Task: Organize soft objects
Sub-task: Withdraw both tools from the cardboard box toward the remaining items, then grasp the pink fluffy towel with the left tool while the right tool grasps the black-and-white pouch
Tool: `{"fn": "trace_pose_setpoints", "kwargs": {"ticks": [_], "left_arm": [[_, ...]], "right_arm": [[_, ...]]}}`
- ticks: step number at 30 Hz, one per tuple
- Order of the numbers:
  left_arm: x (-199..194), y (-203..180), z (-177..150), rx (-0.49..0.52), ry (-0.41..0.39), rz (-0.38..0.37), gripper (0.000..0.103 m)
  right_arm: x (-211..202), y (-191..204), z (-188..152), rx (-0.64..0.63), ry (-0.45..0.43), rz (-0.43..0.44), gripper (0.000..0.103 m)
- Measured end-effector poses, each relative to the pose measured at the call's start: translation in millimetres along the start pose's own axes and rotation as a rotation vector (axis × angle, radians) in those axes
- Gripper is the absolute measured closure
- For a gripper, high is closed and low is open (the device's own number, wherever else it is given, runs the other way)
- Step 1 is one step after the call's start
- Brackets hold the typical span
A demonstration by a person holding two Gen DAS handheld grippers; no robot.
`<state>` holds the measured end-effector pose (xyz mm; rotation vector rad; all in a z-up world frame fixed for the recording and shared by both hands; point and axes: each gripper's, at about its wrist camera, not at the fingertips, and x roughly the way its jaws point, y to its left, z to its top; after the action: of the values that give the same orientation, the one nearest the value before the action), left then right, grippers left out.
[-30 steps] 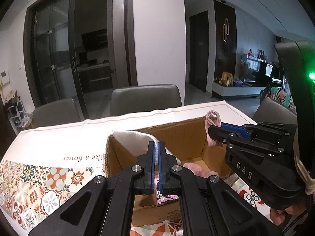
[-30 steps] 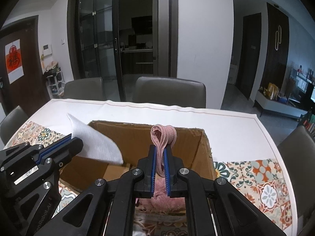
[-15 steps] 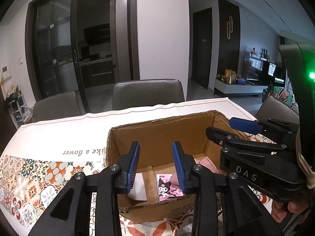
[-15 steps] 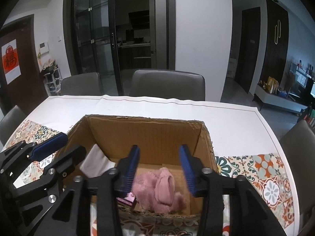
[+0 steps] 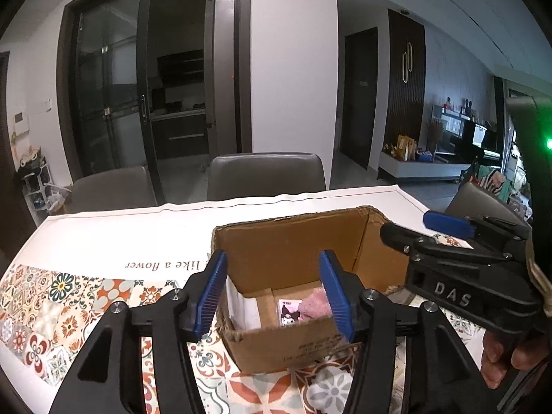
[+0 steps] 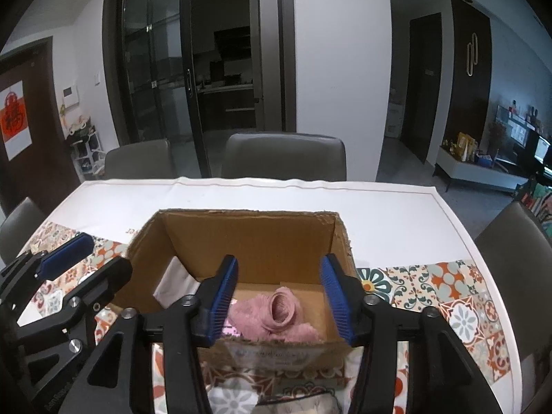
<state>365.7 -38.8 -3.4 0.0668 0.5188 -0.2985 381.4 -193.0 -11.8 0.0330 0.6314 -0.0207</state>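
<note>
Pink sock (image 6: 281,314) dropped, white cloth (image 6: 176,281) too

A dining table (image 6: 396,207) carries everything, spread with a cloth (image 5: 114,238) that is plain white toward the far side and patterned with orange, teal and grey tiles nearer the cameras, with a line of printed script between. An open cardboard box (image 6: 255,238) stands directly on the cloth, partly over the tiled band.

"DAS" on right hand-held gripper (image 5: 445,238); "like a flower" on tablecloth (image 5: 103,238).
</note>
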Motion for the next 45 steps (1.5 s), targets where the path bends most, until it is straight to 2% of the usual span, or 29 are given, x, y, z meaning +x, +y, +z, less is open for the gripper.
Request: {"fn": "trace_pose_setpoints", "kwargs": {"ticks": [3, 7, 26, 35, 45], "left_arm": [[-9.7, 3.8, -3.5, -0.015, 0.006, 0.003, 0.045], [-23.5, 5.6, -9.2, -0.015, 0.01, 0.008, 0.043], [-83.3, -0.2, -54.9, 0.006, 0.078, 0.011, 0.036], [-100.0, -3.1, -82.8, 0.017, 0.157, -0.005, 0.036], [-96.5, -4.5, -114.0, -0.012, 0.297, -0.032, 0.035]], "right_arm": [[-14.4, 2.2, -0.2, 0.004, -0.022, -0.008, 0.043], [-32.9, 6.1, -2.6, 0.002, -0.042, -0.017, 0.033], [-101.8, 8.3, -36.9, 0.004, -0.085, -0.084, 0.021], [-115.0, 12.1, -64.5, -0.003, -0.018, -0.068, 0.02], [-114.1, 10.3, -105.5, 0.029, 0.128, -0.043, 0.02]]}}
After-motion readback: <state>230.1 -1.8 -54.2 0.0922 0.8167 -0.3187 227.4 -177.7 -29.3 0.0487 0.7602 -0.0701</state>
